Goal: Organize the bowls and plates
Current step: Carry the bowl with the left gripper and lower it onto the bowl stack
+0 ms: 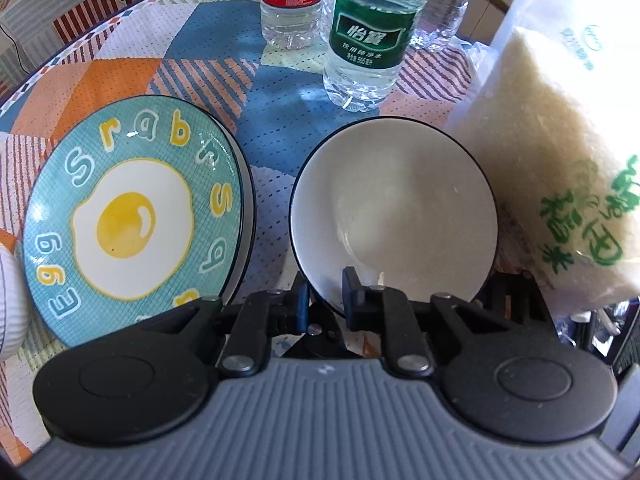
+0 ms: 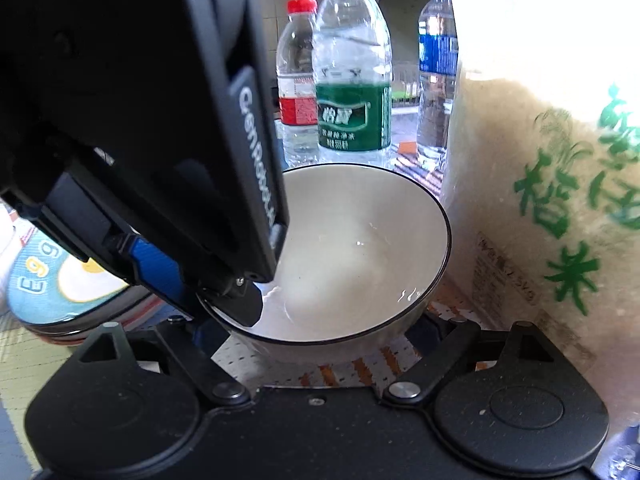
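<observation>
A white bowl (image 1: pixel 396 216) with a thin dark rim stands upright on the patterned tablecloth. My left gripper (image 1: pixel 326 300) is shut on the bowl's near rim, one finger inside and one outside. The right wrist view shows that gripper (image 2: pixel 240 300) coming down from the upper left onto the bowl (image 2: pixel 352 248). My right gripper (image 2: pixel 308 320) stands open and low, its fingers spread wide on either side of the bowl's base and mostly hidden. A teal plate (image 1: pixel 132 216) with a fried-egg picture lies left of the bowl, on top of other plates (image 2: pixel 80 328).
Three water bottles stand behind the bowl: red label (image 1: pixel 290 0), green label (image 1: pixel 368 36), blue label (image 2: pixel 438 72). A big bag of rice (image 1: pixel 560 168) stands close against the bowl's right side. A white ribbed object (image 1: pixel 10 312) sits at the plate's left.
</observation>
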`<state>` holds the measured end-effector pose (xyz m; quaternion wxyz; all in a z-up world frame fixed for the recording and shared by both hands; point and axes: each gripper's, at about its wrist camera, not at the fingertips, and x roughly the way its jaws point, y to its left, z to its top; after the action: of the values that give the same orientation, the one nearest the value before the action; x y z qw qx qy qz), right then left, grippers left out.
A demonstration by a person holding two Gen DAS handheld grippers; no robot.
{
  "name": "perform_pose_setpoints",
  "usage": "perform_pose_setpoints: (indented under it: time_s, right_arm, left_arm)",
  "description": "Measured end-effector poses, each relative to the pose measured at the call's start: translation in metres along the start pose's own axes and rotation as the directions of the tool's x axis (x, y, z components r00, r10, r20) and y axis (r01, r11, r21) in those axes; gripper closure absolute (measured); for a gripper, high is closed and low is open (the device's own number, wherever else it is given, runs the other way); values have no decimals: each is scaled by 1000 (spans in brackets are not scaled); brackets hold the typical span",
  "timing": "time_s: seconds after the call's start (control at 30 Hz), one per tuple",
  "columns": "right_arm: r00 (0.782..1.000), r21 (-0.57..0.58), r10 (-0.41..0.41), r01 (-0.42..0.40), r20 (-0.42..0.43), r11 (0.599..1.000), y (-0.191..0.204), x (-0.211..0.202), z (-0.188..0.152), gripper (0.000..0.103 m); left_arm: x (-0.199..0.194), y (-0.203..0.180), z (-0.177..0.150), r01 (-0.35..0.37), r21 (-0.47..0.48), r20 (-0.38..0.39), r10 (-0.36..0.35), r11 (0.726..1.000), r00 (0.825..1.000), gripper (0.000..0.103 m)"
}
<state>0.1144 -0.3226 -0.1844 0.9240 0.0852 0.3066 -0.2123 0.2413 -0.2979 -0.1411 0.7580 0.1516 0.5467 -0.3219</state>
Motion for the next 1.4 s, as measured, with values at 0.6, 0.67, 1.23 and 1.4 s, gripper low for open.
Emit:
perform_pose_setpoints:
  time_s: [0.6,0.67,1.23,1.4]
  right_arm:
    - [995,-97,92,-88,38,991,48,-81,29,10]
    - [993,-119,109,-102,53,988,63,-88,34,10]
    - [934,-261,358,-341,18,903,171,-97,53,10]
    - [900,-305,435,-419,-14,855,191,-81,59,10]
  left_arm:
    - [-106,46,-38,10,-30,62,-8,1000,998,88]
    - [-118,57,-43,5,-45,76,-2,999,997,87]
    - [-169,178,-79,-83,-230,96,107,970,990,87]
    - [-170,217,-80,-62,-267,84,87,962,993,87]
